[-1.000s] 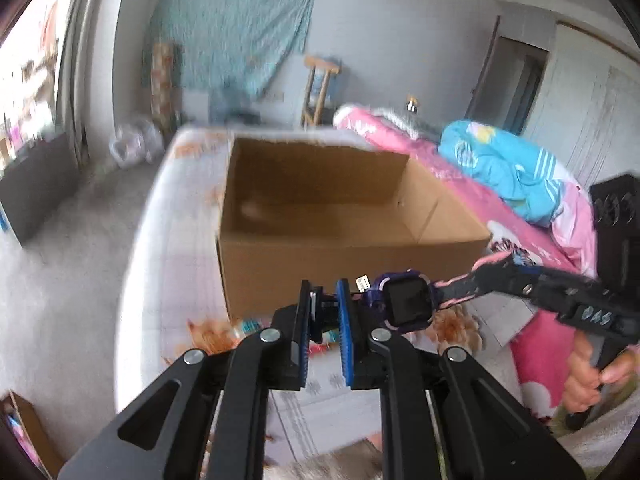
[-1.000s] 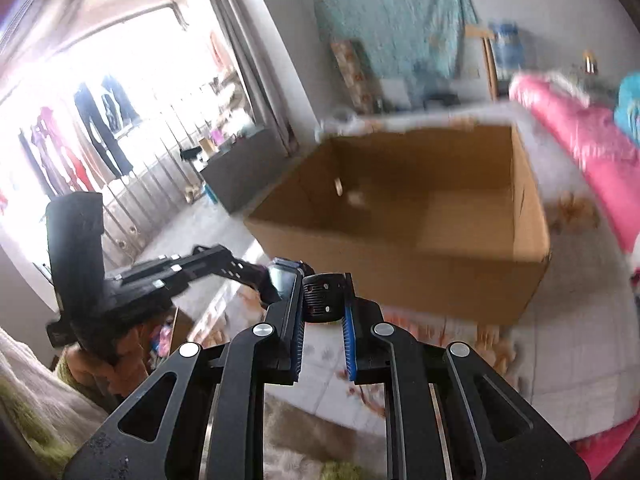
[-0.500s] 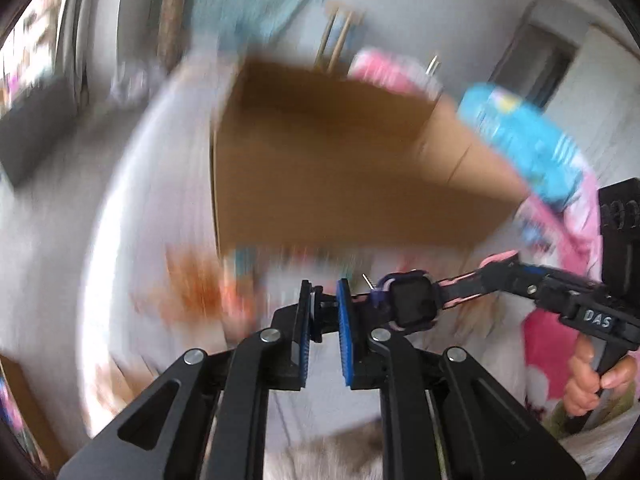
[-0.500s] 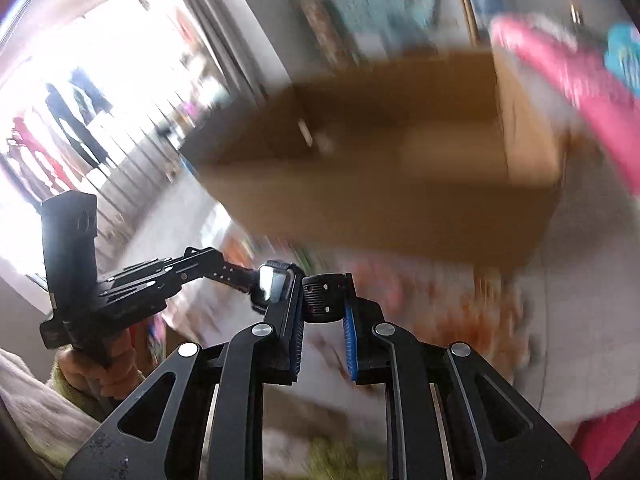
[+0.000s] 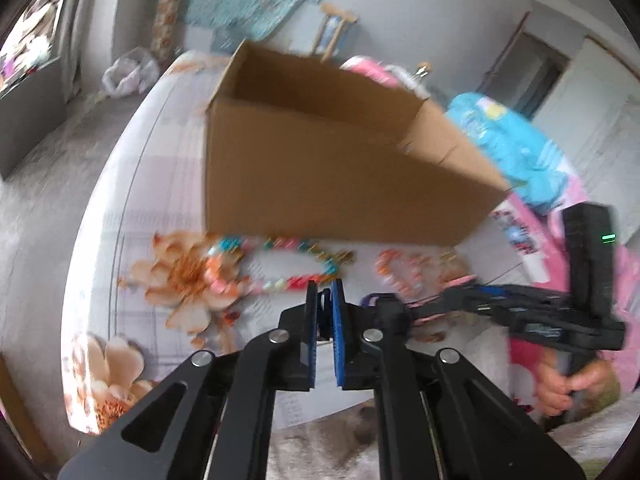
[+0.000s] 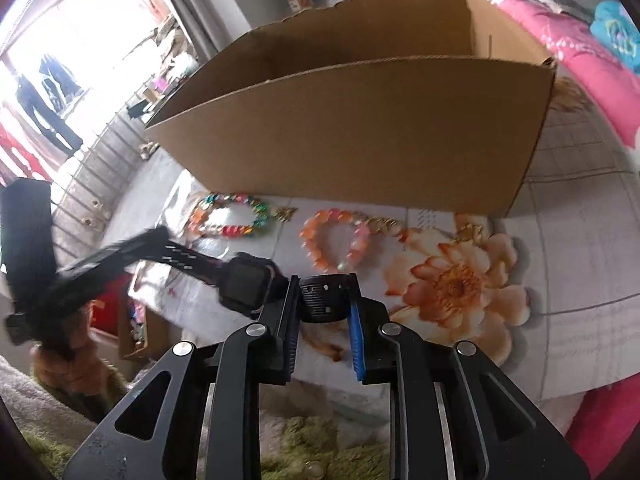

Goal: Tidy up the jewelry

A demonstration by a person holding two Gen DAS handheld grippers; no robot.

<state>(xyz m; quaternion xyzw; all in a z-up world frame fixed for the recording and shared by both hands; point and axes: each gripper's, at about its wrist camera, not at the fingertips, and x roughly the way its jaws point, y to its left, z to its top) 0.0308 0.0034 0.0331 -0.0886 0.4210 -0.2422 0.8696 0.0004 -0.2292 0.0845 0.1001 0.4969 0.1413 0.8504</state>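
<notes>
A dark watch with a square face [image 6: 246,286] is held between both grippers. My left gripper [image 5: 324,312] is shut on one strap end; the other gripper [image 5: 480,304] reaches in from the right. My right gripper [image 6: 323,298] stands around the other strap end [image 6: 326,298], its jaws wider apart than before. Below lie a multicoloured bead bracelet [image 5: 280,264] [image 6: 230,216] and an orange-pink bead bracelet [image 6: 336,240] [image 5: 404,268], in front of an open cardboard box [image 5: 320,176] [image 6: 360,132].
The flowered white cloth [image 6: 560,280] covers the table. Pink and blue bedding [image 5: 520,152] lies right of the box. A green fuzzy mat [image 6: 320,448] is at the near edge. A wooden stool [image 5: 336,32] stands behind.
Both grippers dropped with the watch from above the box to low over the cloth in front of it. The bracelets came into view. My right gripper's jaws widened.
</notes>
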